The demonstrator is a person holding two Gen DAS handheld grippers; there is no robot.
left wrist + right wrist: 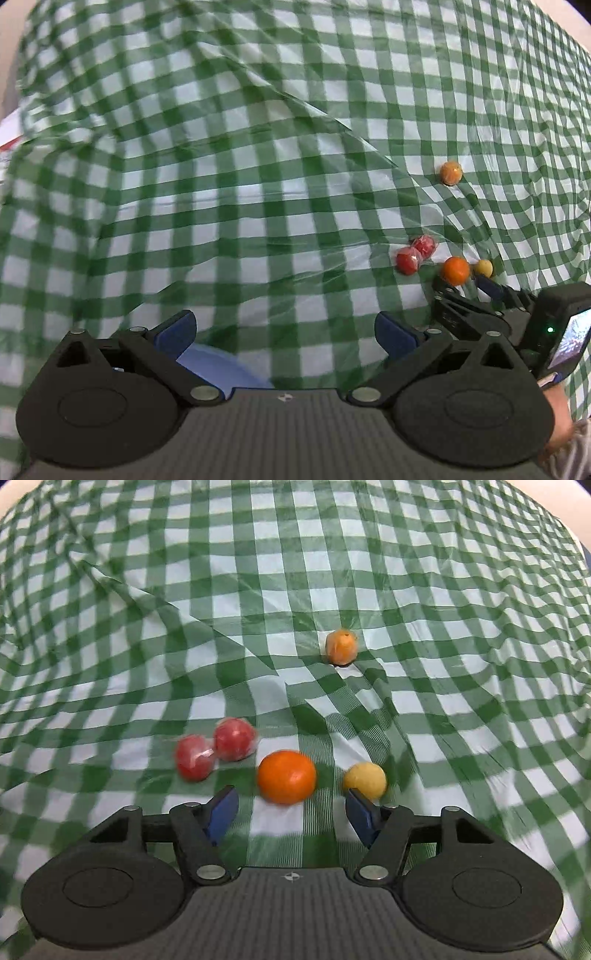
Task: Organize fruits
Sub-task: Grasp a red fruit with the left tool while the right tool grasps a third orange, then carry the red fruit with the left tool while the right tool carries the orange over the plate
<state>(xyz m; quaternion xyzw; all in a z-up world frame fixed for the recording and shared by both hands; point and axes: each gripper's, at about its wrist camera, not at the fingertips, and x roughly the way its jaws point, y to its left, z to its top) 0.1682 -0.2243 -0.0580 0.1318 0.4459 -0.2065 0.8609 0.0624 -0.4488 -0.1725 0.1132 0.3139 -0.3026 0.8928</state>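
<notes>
A wrinkled green-and-white checked cloth (pixel 424 572) covers the work surface, and five small fruits lie on it. In the right wrist view, the right gripper (pixel 291 808) points down at the cloth with its jaws apart and nothing pressed between the blue pads (pixel 221 812). The orange (pixel 287 776) lies just ahead of the gap between the fingertips, apart from both pads. A yellow fruit (pixel 365 780) sits just beyond the right-hand fingertip, close beside the orange; whether the fingertip touches it cannot be told. Two red fruits (pixel 216 747), each in clear wrap, lie touching one another to the left of the orange. A wrapped pale-orange fruit (pixel 341 646) rests farther up the cloth, well apart from the others. In the left wrist view, the left gripper (pixel 284 328) is open and empty, its pads (pixel 177 328) wide apart above bare cloth, with a light blue surface (pixel 221 365) showing behind them at the gripper's base. The same fruits appear at the right of this view, with the right gripper's fingers (pixel 487 286) reaching toward the orange (pixel 457 270) and the yellow fruit (pixel 483 268). The person's hand (pixel 557 428) and a striped sleeve (pixel 576 454) show at the lower right edge.
</notes>
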